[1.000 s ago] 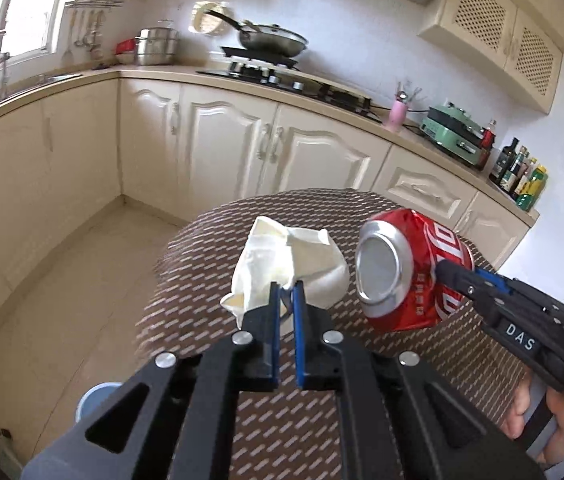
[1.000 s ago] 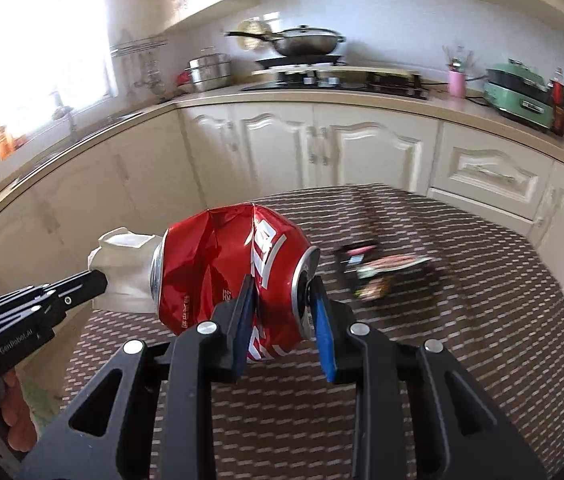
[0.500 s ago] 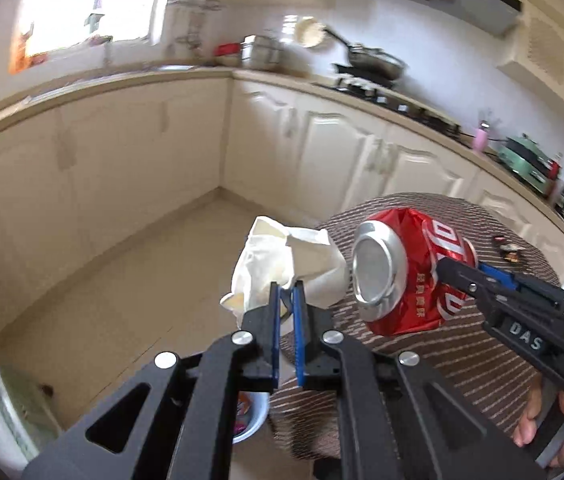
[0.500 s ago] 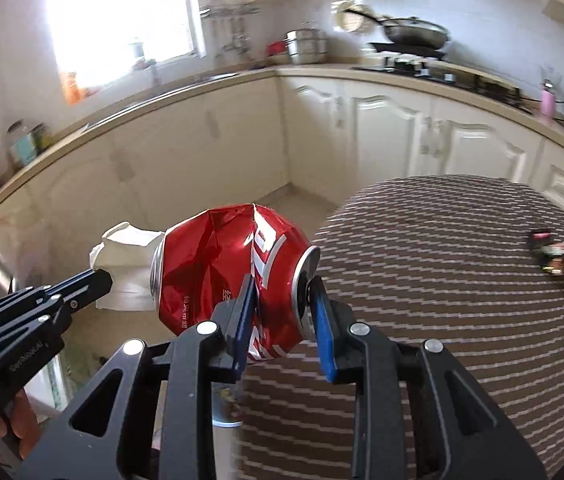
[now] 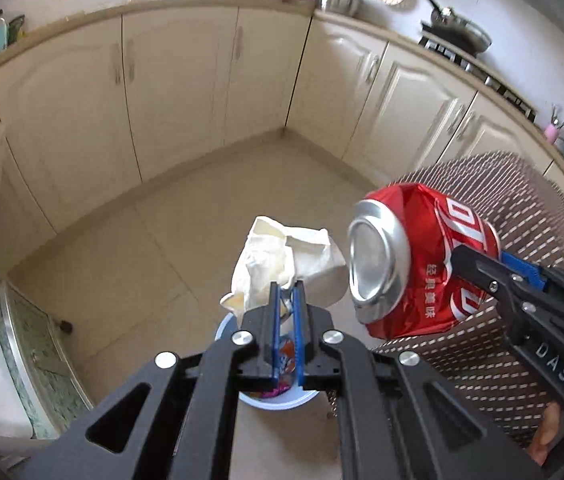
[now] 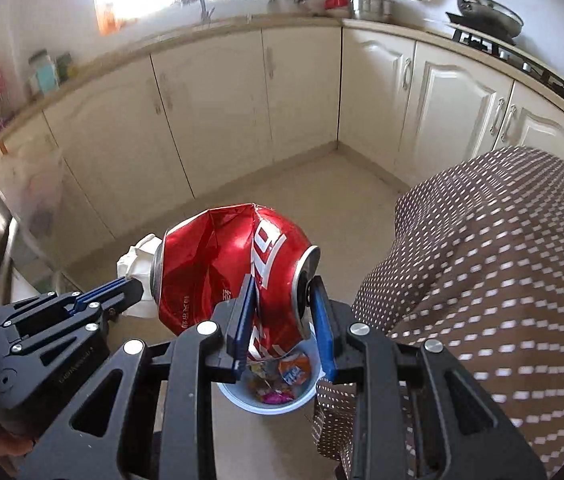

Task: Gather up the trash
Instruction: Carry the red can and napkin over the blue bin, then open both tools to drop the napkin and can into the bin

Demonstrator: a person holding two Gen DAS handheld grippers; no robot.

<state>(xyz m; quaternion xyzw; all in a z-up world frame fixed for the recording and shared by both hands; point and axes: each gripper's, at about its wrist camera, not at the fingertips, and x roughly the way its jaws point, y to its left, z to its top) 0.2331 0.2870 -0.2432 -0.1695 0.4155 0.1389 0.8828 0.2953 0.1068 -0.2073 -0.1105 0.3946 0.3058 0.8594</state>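
A: Item one, left tool (image 5: 287,304). State?
B: Pinched nearly closed on a crumpled tissue (image 5: 282,268). The wad sticks out beyond the tips, held by one fold, so it should fall free once the grip lets go.

A: Item two, right tool (image 6: 282,312).
B: Part open, clamped across a crushed red can (image 6: 234,268). One pad sits on the dented side, the other against the rim end. The can lies sideways in the grip, likely because it was taken lying down.

A: Location of both items?
B: In the air, side by side, tissue just to the left of the can. Both hang over the floor (image 5: 154,240), off the edge of the counter (image 6: 502,280) with its brown dotted cloth.

A: Destination?
B: A small pale bin (image 6: 270,396) on the floor, beside the counter. It shows under both tools and already holds wrappers. Both tools tilt down at it, which reads as lining up a drop.

A: Changes since a second ago?
B: Then both items were over the counter, with a wrapper lying on the cloth beyond them. Now the counter is off to the right, the view has swung toward the floor, and the bin sits beneath. Grips are unchanged.

A: Remaining?
B: Release of both, by my estimate. The wrapper is out of view now.
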